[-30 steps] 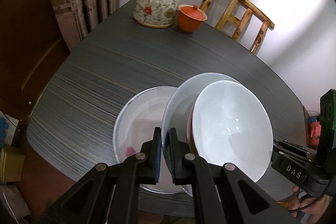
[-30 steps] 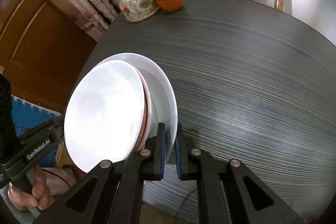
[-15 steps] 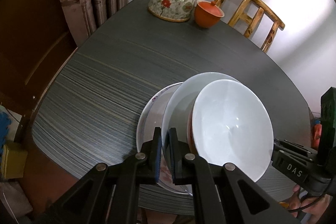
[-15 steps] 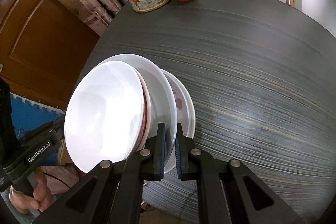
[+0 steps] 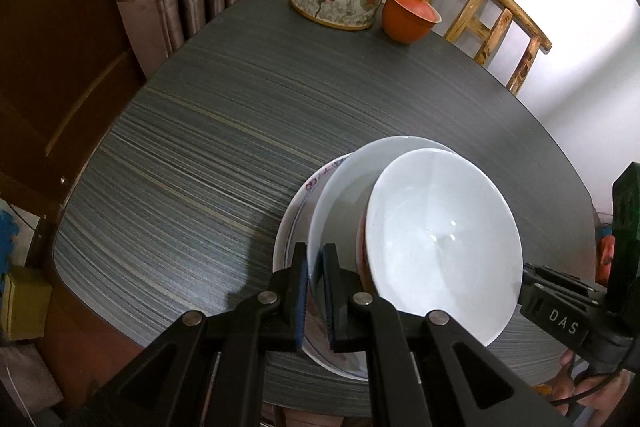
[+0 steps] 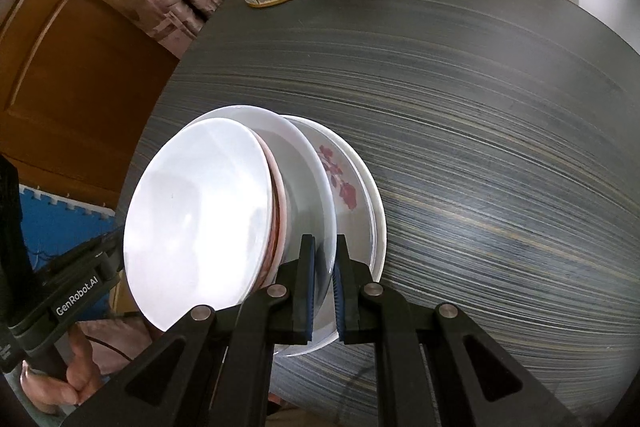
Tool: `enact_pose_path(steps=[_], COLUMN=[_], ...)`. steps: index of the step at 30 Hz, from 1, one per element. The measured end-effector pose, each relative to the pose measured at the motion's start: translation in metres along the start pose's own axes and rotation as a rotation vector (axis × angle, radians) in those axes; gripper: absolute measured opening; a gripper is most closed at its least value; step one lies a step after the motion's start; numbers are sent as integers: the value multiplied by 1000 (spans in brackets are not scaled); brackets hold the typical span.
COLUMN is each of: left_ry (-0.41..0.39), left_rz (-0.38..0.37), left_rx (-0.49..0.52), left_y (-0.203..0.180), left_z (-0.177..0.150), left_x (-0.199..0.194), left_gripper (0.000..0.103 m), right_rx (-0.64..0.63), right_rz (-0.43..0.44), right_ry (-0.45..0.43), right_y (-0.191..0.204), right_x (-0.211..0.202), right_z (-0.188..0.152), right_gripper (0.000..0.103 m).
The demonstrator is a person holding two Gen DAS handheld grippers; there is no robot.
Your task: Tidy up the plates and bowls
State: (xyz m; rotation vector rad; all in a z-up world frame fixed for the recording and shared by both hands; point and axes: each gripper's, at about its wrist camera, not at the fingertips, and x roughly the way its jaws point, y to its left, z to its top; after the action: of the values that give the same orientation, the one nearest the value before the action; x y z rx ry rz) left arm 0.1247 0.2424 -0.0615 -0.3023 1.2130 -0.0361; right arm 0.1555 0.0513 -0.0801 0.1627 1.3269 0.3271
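Stack: white ceramic plate carrying white bowl, rim clamped by left tool and right tool; lower level, centred over floral plate on tabletop.

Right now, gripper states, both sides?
Left gripper: shut on white plate rim, bowl riding on it.
Right gripper: shut on the same plate's opposite rim.
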Motion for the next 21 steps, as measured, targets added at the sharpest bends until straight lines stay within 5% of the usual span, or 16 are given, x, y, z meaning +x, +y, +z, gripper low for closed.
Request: enact_pose_path(steps=[21], left_ry=[-33], left_rz=[47], left_rx=[52], left_y=[-6], left_z=[-7], left_x=[-1], left_gripper=[8], right_rx=[23], right_rz=[7], right_ry=[-15], right_y=[-1], right_x=[-1], right_z=[-2], right_gripper=[11])
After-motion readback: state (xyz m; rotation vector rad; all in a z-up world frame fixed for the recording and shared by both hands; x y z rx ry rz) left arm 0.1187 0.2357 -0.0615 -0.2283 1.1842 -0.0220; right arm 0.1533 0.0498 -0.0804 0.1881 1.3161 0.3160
